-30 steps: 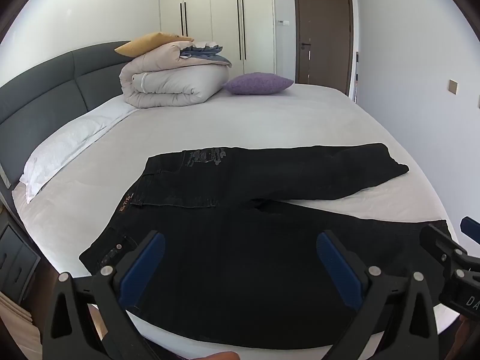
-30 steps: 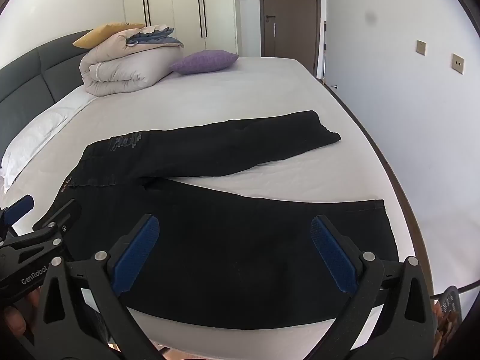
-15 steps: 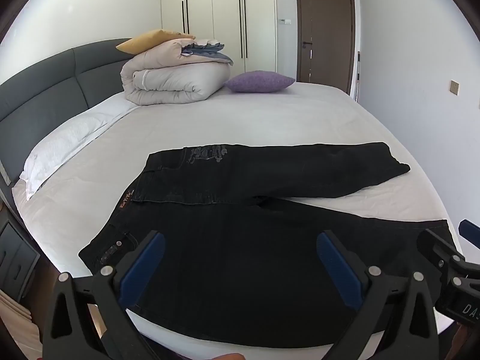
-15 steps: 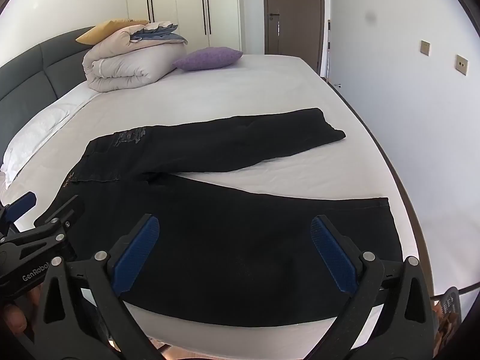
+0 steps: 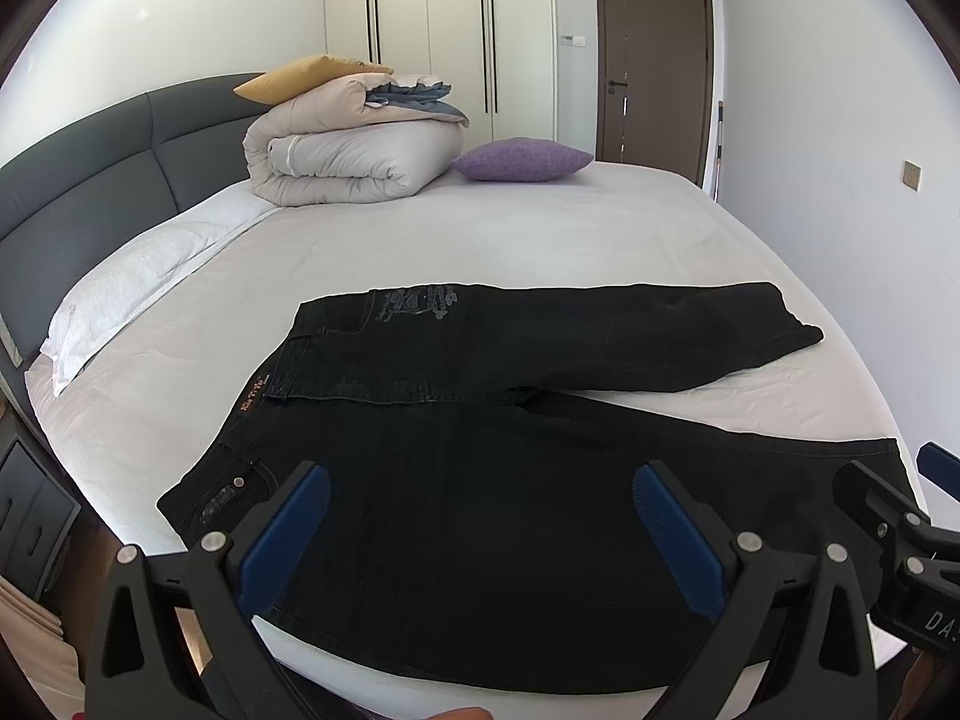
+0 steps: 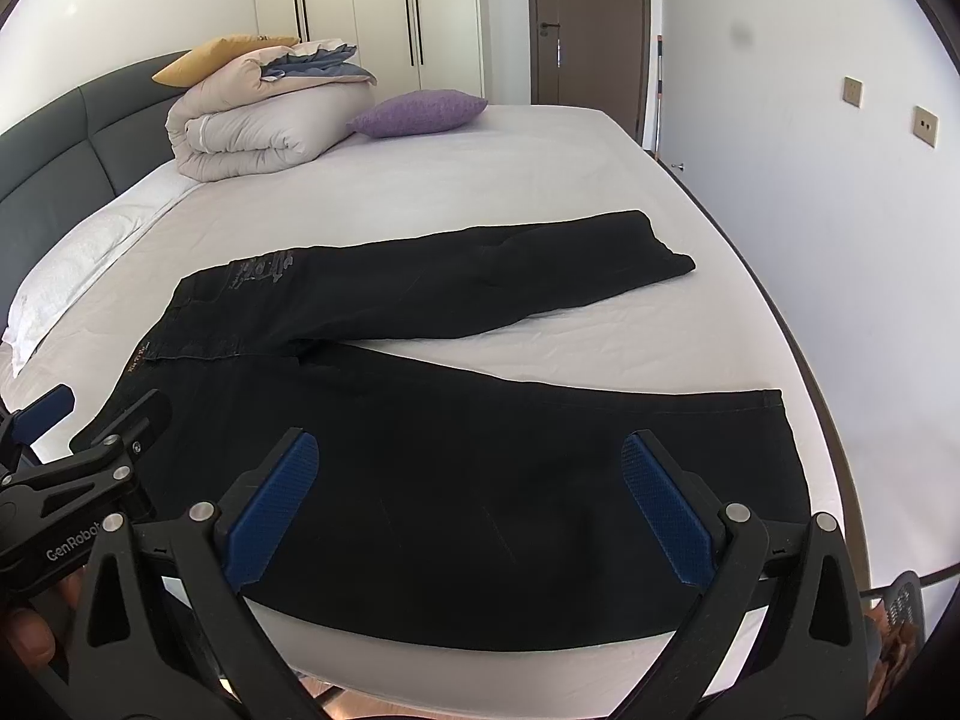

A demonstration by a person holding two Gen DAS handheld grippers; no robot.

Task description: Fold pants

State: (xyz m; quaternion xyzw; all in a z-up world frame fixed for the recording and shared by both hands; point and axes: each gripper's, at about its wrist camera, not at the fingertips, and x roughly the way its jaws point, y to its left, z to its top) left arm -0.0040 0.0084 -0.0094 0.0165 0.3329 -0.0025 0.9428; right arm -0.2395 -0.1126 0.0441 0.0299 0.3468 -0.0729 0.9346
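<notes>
Left gripper (image 5: 480, 531) and right gripper (image 6: 471, 504): both spread wide, empty, poised above the near leg. Black pants (image 5: 510, 480) lie flat at the near edge of the bed (image 5: 510, 240), legs splayed rightward. Denim is likely soft, moderately heavy; pinch waistband (image 5: 255, 396) and far hem (image 6: 666, 240).

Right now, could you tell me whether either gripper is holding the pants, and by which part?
Nothing is held. The left gripper and right gripper are both open above the black pants, gripping no fabric.

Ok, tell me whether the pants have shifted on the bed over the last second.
No. The pants lie spread as before, far leg's hem still near the bed's right edge; only the cameras drifted slightly.
</notes>
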